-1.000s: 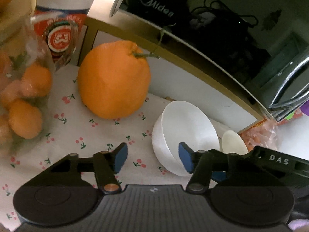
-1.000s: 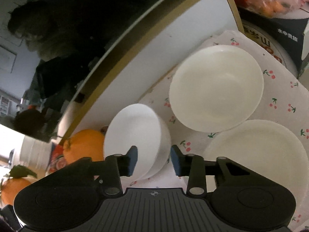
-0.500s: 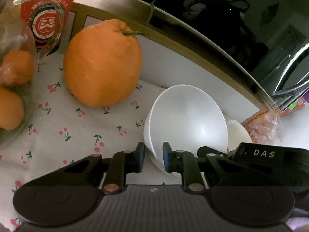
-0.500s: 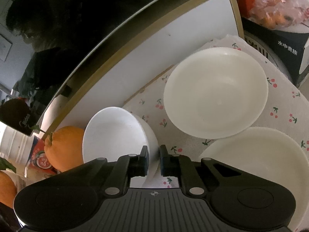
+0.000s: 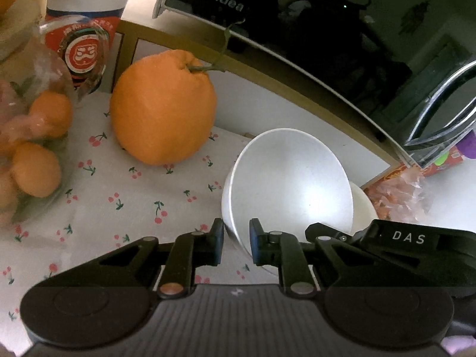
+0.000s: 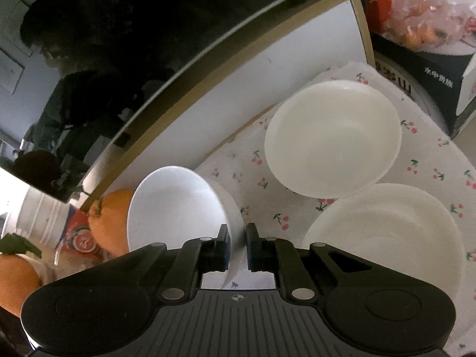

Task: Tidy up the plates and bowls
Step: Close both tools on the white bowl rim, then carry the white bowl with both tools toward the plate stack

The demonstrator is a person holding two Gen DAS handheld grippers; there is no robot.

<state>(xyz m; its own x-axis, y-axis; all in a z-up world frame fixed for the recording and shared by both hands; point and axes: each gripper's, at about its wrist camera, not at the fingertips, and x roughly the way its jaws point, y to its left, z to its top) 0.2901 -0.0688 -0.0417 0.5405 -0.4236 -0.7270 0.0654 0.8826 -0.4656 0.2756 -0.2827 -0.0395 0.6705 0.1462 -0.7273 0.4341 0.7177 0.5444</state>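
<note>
A small white bowl [image 5: 288, 184] stands tilted on the cherry-print cloth [image 5: 125, 202]. My left gripper [image 5: 236, 238] is shut on its near-left rim, one pad inside and one outside. From the other side my right gripper [image 6: 238, 241] is shut on the same small bowl [image 6: 175, 205]; its black body shows in the left wrist view just right of the bowl. A wider cream bowl [image 6: 333, 136] sits to the right on the cloth, and a white plate [image 6: 386, 232] lies in front of it. Only a sliver of the cream bowl [image 5: 361, 205] shows behind the small one.
A large orange [image 5: 163, 110] stands left of the small bowl, with a bag of small oranges [image 5: 32, 148] and a red-labelled cup [image 5: 83, 47] farther left. A black microwave [image 5: 297, 29] on a shelf rises behind. A dark box [image 6: 431, 68] borders the cloth's right side.
Both grippers stood open beside the small bowl a second ago; their jaws have since closed on its rim. The bowl now tips more toward the left wrist camera.
</note>
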